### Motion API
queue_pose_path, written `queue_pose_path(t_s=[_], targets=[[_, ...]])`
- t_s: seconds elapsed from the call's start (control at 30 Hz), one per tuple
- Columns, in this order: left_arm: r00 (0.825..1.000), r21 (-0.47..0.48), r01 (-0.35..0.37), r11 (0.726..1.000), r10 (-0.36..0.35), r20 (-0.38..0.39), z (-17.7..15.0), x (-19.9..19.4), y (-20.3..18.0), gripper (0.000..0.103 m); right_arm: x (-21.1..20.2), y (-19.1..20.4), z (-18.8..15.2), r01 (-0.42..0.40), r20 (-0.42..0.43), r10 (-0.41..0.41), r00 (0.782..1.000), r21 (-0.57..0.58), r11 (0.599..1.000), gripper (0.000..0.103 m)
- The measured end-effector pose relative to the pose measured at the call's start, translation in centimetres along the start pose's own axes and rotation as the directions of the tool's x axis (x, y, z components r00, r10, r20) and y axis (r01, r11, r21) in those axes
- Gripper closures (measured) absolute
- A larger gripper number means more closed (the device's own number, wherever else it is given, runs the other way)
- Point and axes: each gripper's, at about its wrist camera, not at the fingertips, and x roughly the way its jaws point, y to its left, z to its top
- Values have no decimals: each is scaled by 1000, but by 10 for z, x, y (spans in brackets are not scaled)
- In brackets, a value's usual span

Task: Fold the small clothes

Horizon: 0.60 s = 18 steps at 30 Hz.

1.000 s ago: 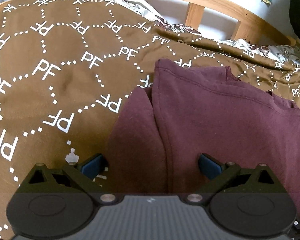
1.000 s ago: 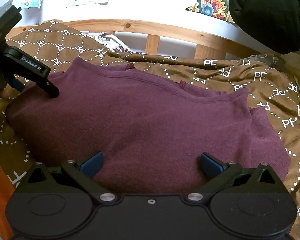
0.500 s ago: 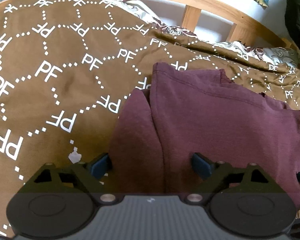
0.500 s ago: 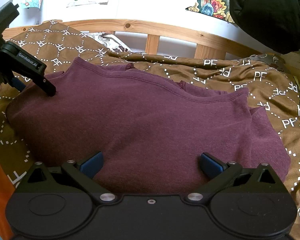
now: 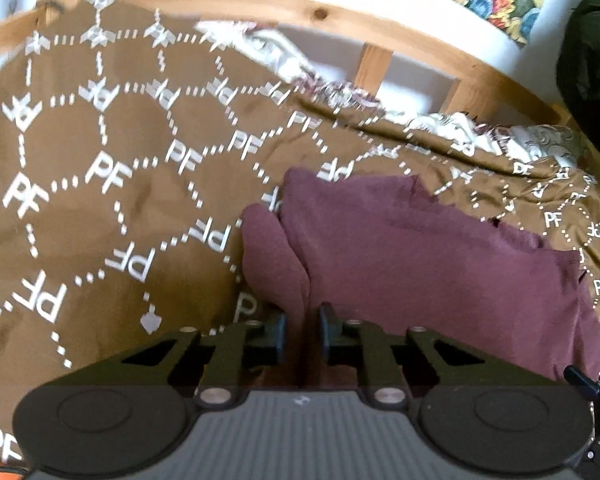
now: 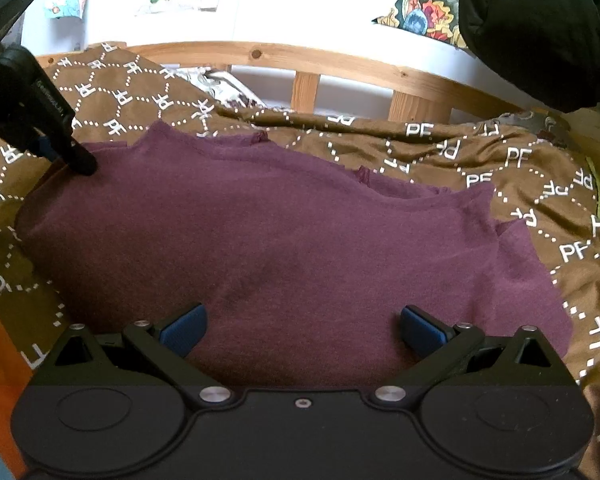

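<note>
The left tool (image 5: 303,330) has just snapped shut from wide open, and now it's clenched on a fold of the maroon shirt (image 5: 420,256), nose tilted down. The shirt lies spread on the brown bedspread (image 5: 100,208). The right tool (image 6: 303,330) hovers, jaws wide, above the near hem.

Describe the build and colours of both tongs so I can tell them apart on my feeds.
The two look alike. The left tongs have black angular linkage arms with silver pivot screws on a grey ribbed body. The right tongs have the same black arms and screws on a smooth dark body, with bright blue ribbed pads. In the right wrist view, small white lettering runs along the left tongs' arm, too blurred to read.
</note>
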Motion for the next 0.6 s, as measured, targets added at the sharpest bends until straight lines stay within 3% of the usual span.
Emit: queue_pose_path(t_s=[0.3,0.5,0.6], targets=[[999,121,8,993,-14,49,23,-34,-69,90,-29,-20,22,92,92,-87,992,-49,995,1],[997,262,59,963,-71,37,36,-41,-137,91,-37,-47,28,138,53,-135,989,-56,989,1],[993,283,105,953,-113,14,38,-35,-176,92,-40,-63,29,170,42,-167,985,-66,983,1]])
